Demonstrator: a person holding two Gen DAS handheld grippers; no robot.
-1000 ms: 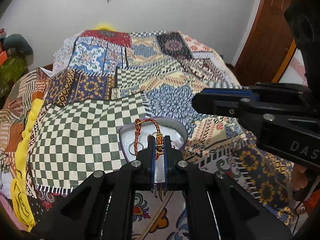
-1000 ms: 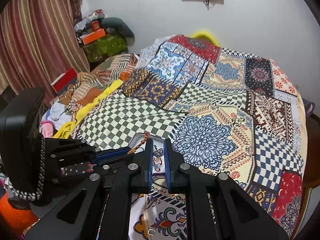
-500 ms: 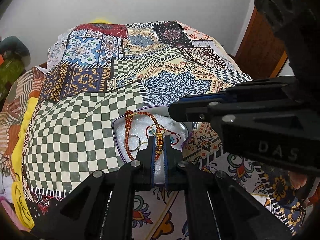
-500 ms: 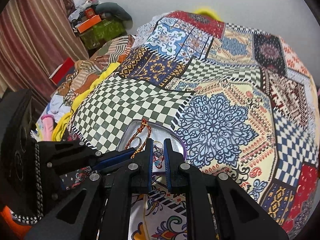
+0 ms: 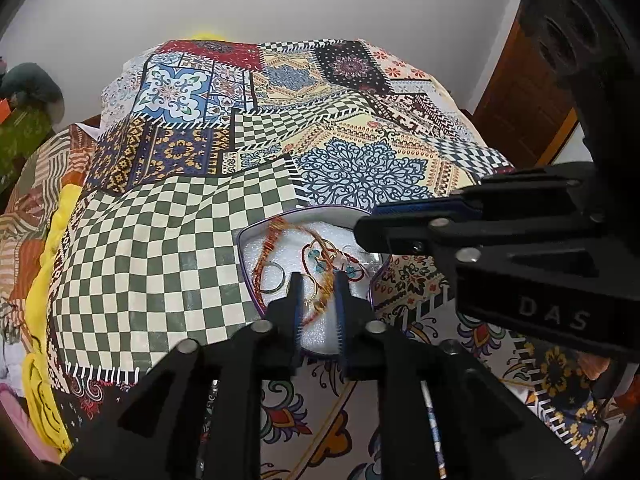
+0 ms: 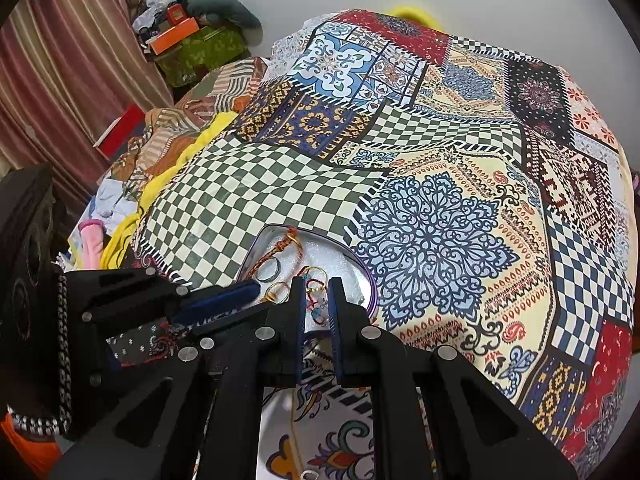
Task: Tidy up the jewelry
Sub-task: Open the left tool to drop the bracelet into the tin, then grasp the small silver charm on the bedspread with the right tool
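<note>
A purple-rimmed tray (image 5: pixel 245 256) with a white foam lining lies on the patchwork bedspread. In it lie a red and gold thread bracelet (image 5: pixel 269 245), metal rings (image 5: pixel 272 280) and a red chain with blue beads (image 5: pixel 320 258). My left gripper (image 5: pixel 317 280) hangs just over the tray's near part, jaws open, with the bracelet's beaded end lying loose between them. My right gripper (image 6: pixel 314 286) is open a little over the tray (image 6: pixel 370 284), above the red chain (image 6: pixel 316 304). The right gripper also shows from the side in the left wrist view (image 5: pixel 380 222).
The patchwork bedspread (image 6: pixel 432 184) covers the bed. A yellow blanket (image 5: pixel 48 264) and loose clothes lie along its left side. A wooden door (image 5: pixel 528 100) stands at the right. Boxes and bags (image 6: pixel 192 44) are piled by the striped curtain.
Both grippers came down over the tray. My left gripper opened and the bracelet dropped from it into the tray. My right gripper's jaws have parted slightly.
</note>
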